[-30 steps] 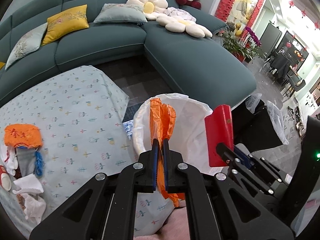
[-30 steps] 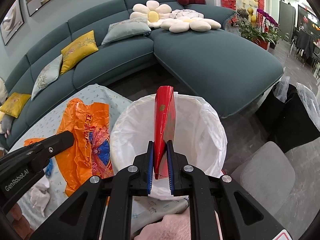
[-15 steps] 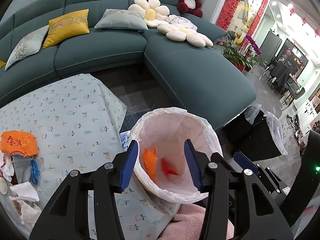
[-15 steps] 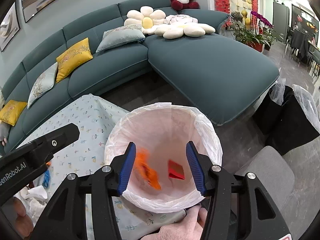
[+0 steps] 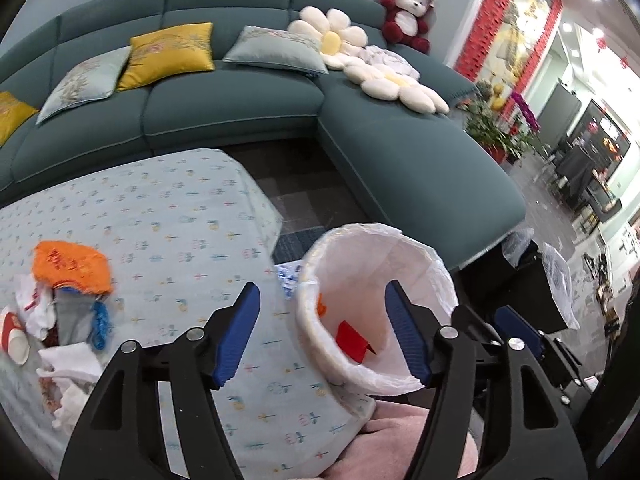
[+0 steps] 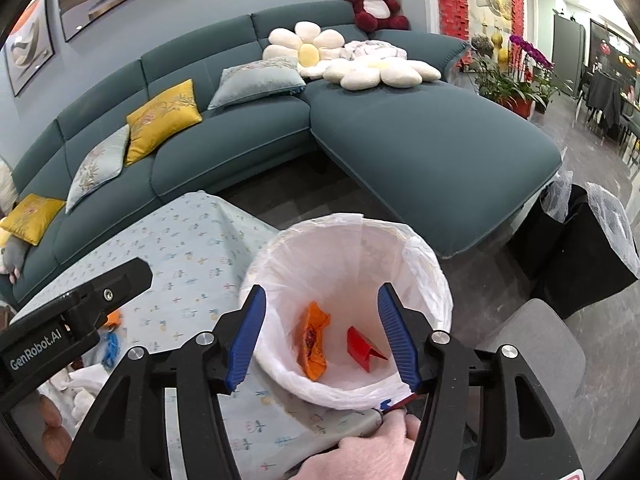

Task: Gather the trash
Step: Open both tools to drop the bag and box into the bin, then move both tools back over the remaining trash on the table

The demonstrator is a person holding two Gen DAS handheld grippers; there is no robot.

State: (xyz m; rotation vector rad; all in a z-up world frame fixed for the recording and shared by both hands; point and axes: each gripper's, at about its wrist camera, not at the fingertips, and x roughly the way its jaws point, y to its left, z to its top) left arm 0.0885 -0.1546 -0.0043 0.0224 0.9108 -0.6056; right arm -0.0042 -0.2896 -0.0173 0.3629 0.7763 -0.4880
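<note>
Right wrist view: the right hand-held gripper [image 6: 322,332] hangs above the trash bin [image 6: 434,276] with its blue-padded jaws spread wide and nothing between them. Inside the bin, on the white liner, lie a crumpled orange plastic bag [image 6: 313,340] and a folded red packet [image 6: 362,348] just beside it, the bag toward the worktop side (the two look slightly apart, not touching). The bin stands against the corner of the worktop [image 6: 188,256], which wears a pale blue patterned cloth.

From the left wrist view, the left hand-held gripper [image 5: 322,330] also has its jaws wide apart and empty, straddling the worktop-side part of the bin's rim. More trash lies on the worktop well away from the bin: an orange wrapper [image 5: 70,266], white crumpled tissues [image 5: 70,364] and a blue scrap [image 5: 100,320] bunched together. Beyond the bin runs a teal sofa [image 5: 240,108].
</note>
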